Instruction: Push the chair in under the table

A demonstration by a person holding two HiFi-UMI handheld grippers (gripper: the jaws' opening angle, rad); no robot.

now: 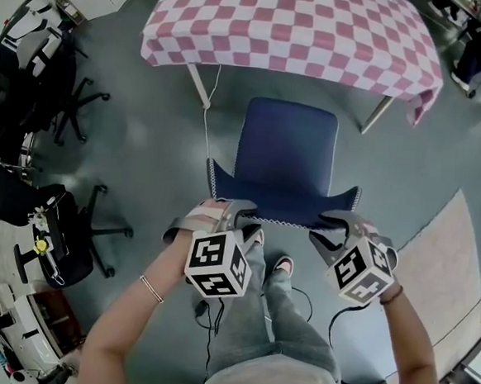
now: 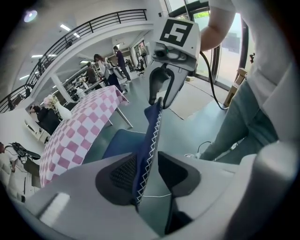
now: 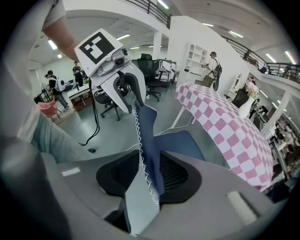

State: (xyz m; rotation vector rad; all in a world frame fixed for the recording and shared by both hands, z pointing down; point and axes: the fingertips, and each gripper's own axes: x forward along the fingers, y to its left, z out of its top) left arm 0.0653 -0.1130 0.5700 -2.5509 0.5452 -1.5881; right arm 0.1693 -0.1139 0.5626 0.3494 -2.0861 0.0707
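A blue chair [image 1: 285, 149] stands on the grey floor just short of the table with the pink-and-white checked cloth [image 1: 294, 34], its seat facing the table. My left gripper [image 1: 230, 215] straddles the left end of the backrest's top edge [image 1: 281, 208], and my right gripper [image 1: 337, 228] straddles the right end. In the left gripper view the stitched backrest edge [image 2: 151, 136] lies between the jaws of the left gripper [image 2: 149, 171], with a gap beside one pad. In the right gripper view the backrest [image 3: 145, 136] likewise sits loosely inside the right gripper [image 3: 150, 176].
Black office chairs [image 1: 73, 108] stand to the left. A white cable [image 1: 209, 118] hangs from the table past its white leg [image 1: 197, 84]. A pale mat [image 1: 442, 261] lies at the right. My own legs [image 1: 269, 297] are close behind the chair. People stand in the background.
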